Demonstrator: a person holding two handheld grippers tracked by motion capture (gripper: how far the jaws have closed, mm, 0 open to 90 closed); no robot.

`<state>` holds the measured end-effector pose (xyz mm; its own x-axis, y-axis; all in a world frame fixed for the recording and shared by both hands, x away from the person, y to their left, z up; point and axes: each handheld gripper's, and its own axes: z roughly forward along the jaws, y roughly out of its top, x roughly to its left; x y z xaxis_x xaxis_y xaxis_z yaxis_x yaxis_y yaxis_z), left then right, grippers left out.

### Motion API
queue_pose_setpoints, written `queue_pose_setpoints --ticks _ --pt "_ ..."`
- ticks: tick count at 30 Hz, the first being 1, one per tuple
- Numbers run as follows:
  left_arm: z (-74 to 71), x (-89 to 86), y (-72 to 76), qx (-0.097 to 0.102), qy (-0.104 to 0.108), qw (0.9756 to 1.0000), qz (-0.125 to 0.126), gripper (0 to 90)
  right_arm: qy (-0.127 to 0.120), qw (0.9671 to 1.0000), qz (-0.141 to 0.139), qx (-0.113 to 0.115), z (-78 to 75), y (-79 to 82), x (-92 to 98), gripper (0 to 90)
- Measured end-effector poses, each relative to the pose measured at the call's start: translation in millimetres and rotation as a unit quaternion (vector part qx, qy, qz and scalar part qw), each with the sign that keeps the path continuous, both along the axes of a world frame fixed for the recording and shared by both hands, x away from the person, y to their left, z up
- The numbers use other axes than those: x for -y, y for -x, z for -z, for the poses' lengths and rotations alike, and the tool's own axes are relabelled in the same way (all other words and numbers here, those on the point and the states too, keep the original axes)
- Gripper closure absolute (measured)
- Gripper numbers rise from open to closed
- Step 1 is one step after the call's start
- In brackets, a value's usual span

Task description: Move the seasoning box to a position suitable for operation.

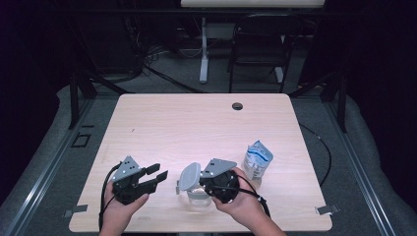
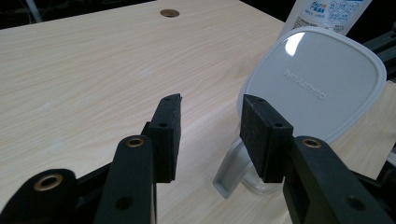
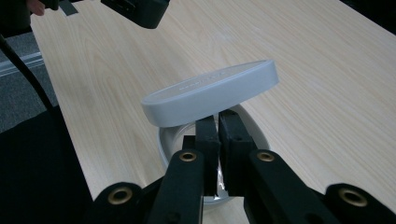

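The pale wooden desk [image 1: 196, 123] carries a blue-and-white pouch [image 1: 257, 163] near its right front. Just left of it sits a clear container [image 1: 195, 196], its grey lid [image 1: 189, 176] tilted up. The right gripper [image 3: 218, 126] is clamped narrowly, apparently on the lid's edge. The left gripper [image 2: 210, 135] hangs wide, holding nothing, beside the lid.

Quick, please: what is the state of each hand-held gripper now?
Left hand-held gripper: open, holding nothing.
Right hand-held gripper: closed on the grey lid's edge.
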<state>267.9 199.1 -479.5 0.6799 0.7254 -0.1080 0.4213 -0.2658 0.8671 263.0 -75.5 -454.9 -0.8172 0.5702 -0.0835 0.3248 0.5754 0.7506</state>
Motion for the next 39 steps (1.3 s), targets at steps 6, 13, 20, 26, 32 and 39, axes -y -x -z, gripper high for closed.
queue_pose_setpoints --ticks 6,13,20,26,32,39 --pt "2.0 -2.0 -1.6 -0.004 -0.001 1.0000 -0.004 58.9 -0.002 1.0000 0.002 0.000 -0.3 -2.0 -0.9 87.3" --pt "4.6 -4.0 -2.9 -0.008 -0.004 0.9999 -0.010 58.8 -0.003 1.0000 0.004 0.001 -2.3 -2.8 -2.2 87.2" --pt "5.2 -5.0 -2.9 -0.009 -0.007 0.9999 -0.011 58.8 -0.008 1.0000 0.003 0.003 -7.5 -3.8 -4.6 87.2" --pt "5.8 -3.5 -2.8 -0.008 -0.012 0.9998 -0.010 58.8 -0.010 0.9999 0.000 0.005 -10.0 -4.0 -7.5 87.1" --pt "5.9 -4.8 -3.0 -0.008 -0.007 0.9999 -0.013 58.8 -0.016 0.9998 -0.004 0.008 -12.0 -3.6 -11.1 87.0" --pt "6.3 -4.9 -3.2 -0.008 -0.009 0.9998 -0.014 58.9 -0.016 0.9998 -0.006 0.008 -12.9 -4.0 -15.3 87.0"
